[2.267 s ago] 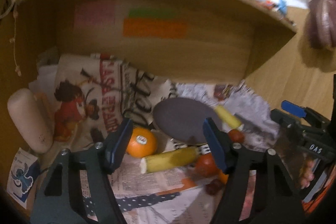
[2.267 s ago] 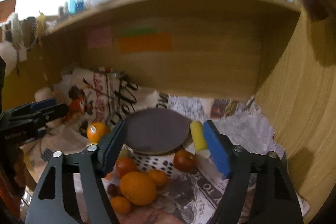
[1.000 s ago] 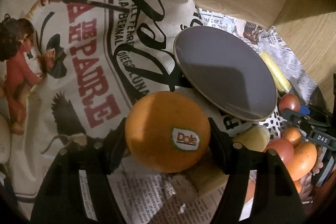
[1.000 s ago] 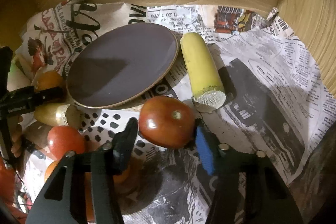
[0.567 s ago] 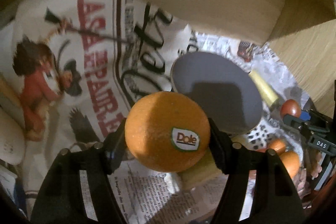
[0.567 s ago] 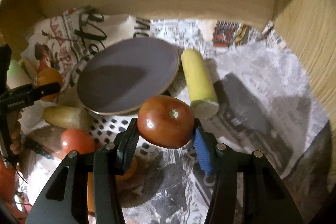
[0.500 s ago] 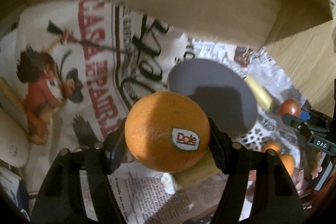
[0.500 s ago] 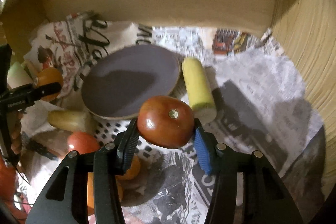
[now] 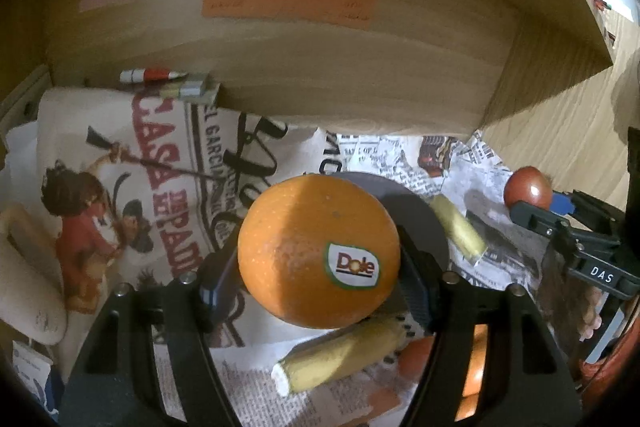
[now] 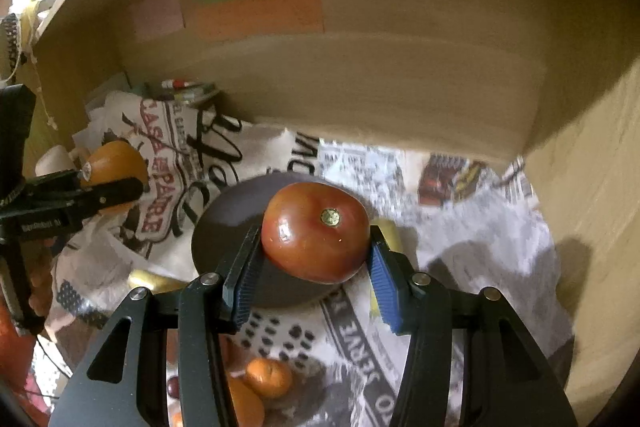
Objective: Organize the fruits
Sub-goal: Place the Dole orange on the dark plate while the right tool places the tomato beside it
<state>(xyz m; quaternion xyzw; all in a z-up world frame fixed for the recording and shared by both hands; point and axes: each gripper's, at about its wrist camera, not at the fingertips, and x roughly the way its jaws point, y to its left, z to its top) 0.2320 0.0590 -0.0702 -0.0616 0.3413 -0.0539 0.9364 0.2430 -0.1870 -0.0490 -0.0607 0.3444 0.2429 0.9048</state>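
1. Right now the left tongs [image 9: 320, 291] pinch an orange [image 9: 319, 251] with a Dole sticker, held in the air above the near edge of the dark plate [image 9: 420, 223].
2. Meanwhile the right tongs [image 10: 314, 267] pinch a red tomato [image 10: 315, 231] from both sides, stem scar facing the camera, also lifted over the plate [image 10: 224, 223].
3. The plate lies on newspaper [image 10: 440, 211] spread over the counter, with nothing on the parts that show; by my reading it is the place where both fruits are meant to go.
4. Loose fruit remains below: a piece of banana [image 9: 344, 355] near the left tongs, a second piece of banana [image 9: 458, 227] beside the plate's far rim, and small oranges [image 10: 268, 377] under the right tongs.
5. The main risk is collision: both tongs hang over one small plate, so lowering together could knock one fruit out of its grip.
6. The tomato looks soft and glossy; squeezing harder could bruise or split it, while a looser hold could let it slip.
7. The orange is round, so if released at the plate's edge it could roll off onto the newspaper.
8. The plate seems to sit on crumpled paper, so a heavy set-down could tip it.
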